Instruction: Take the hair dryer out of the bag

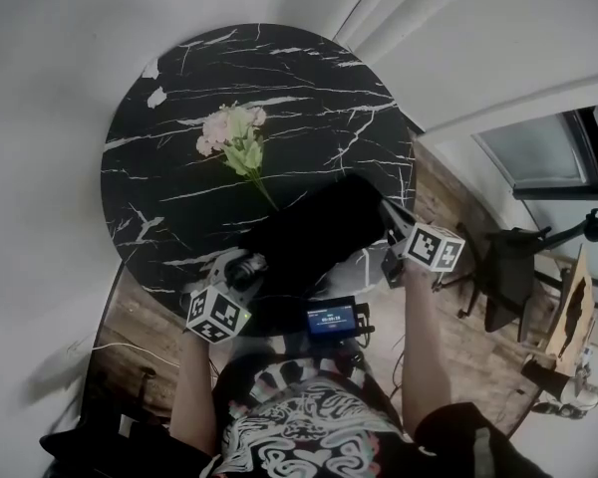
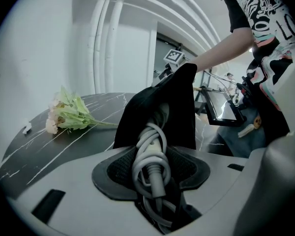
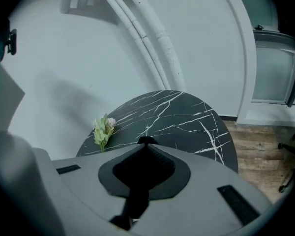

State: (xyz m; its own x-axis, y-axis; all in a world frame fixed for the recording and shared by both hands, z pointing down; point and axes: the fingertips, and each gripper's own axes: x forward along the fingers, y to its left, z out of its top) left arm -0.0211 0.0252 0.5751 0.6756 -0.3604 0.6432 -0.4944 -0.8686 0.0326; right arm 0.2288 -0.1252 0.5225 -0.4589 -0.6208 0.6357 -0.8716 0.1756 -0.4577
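Before you stands one round bench [image 1: 309, 78], black marble with white veining, bearing one sprig of pink flowers [image 1: 234, 137] with green leaves, lying flat toward its far left. Close to you, at the bench's near edge, is one small device with a lit blue screen [image 1: 331, 319]. To your right you have one dark office chair [image 1: 513, 267] on wooden floor [image 1: 488, 366], with white wall pipes [image 3: 147, 38] and a window [image 1: 538, 152] beyond.
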